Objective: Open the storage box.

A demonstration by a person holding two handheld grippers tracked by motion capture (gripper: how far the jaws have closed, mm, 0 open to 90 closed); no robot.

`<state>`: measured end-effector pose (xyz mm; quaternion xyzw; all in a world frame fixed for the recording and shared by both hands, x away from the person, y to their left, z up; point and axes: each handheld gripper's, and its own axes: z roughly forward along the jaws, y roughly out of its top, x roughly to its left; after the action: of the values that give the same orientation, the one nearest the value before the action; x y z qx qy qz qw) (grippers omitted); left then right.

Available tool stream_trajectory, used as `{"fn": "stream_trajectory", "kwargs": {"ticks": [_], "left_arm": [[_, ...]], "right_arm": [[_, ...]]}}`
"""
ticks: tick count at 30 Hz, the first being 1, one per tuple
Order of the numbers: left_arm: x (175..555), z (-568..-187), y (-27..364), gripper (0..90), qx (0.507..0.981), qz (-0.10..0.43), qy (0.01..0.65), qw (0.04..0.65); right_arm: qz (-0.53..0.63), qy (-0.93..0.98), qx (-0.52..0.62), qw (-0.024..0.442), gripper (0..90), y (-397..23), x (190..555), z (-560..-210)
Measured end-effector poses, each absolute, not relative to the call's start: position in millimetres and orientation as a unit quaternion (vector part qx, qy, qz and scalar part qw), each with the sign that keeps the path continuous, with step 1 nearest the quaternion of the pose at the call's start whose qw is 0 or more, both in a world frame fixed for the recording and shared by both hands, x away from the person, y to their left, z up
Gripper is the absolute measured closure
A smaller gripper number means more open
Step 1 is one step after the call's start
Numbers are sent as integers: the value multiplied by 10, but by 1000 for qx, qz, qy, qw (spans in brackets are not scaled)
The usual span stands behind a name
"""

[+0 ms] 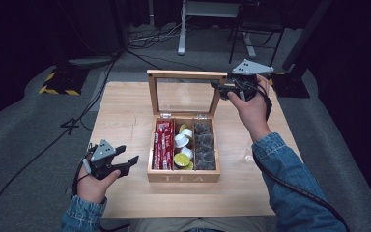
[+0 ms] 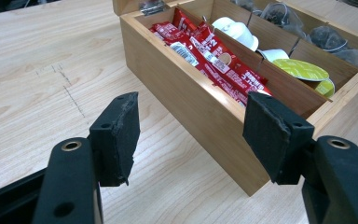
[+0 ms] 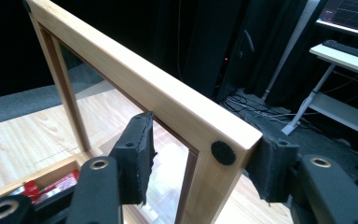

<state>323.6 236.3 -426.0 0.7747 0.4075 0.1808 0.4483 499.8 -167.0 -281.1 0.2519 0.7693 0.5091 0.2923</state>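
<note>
A wooden tea box (image 1: 183,177) stands mid-table with its glass-paned lid (image 1: 186,74) upright. Inside are red sachets (image 1: 163,145), white and green capsules (image 1: 183,145) and dark tea bags (image 1: 204,145). My right gripper (image 1: 222,89) is at the lid's top right corner (image 3: 223,140). Its jaws straddle the frame: the left pad (image 3: 135,156) stands apart from the wood and the right pad (image 3: 268,168) is close against it. My left gripper (image 1: 128,155) is open near the box's front left corner (image 2: 242,172), with nothing between its pads (image 2: 119,135).
The light wooden table (image 1: 125,111) has bare surface left of the box. A small clear object (image 1: 249,157) lies right of the box near my right sleeve. Beyond the table are grey floor, cables, a desk frame (image 1: 183,29) and a black-and-yellow striped base (image 1: 58,82).
</note>
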Motion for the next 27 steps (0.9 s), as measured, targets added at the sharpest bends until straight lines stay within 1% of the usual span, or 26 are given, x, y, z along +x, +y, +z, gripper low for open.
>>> {"fn": "stream_trajectory", "kwargs": {"ticks": [10, 15, 17, 19, 27], "left_arm": [[3276, -4326, 2353, 361, 780, 169, 409, 442], [3287, -4336, 2339, 361, 785, 165, 406, 439], [3289, -4338, 2337, 362, 786, 163, 405, 438], [3294, -4343, 2341, 362, 787, 163, 405, 437], [3314, -4397, 2350, 362, 787, 159, 410, 433]], "right_arm": [[511, 763, 266, 293, 376, -1593, 5271, -2860], [513, 760, 274, 290, 315, -1555, 5390, -2901], [503, 765, 269, 299, 294, -1530, 5430, -2932], [497, 767, 268, 304, 294, -1519, 5460, -2957], [501, 766, 284, 286, 300, -1525, 5557, -3093]]}}
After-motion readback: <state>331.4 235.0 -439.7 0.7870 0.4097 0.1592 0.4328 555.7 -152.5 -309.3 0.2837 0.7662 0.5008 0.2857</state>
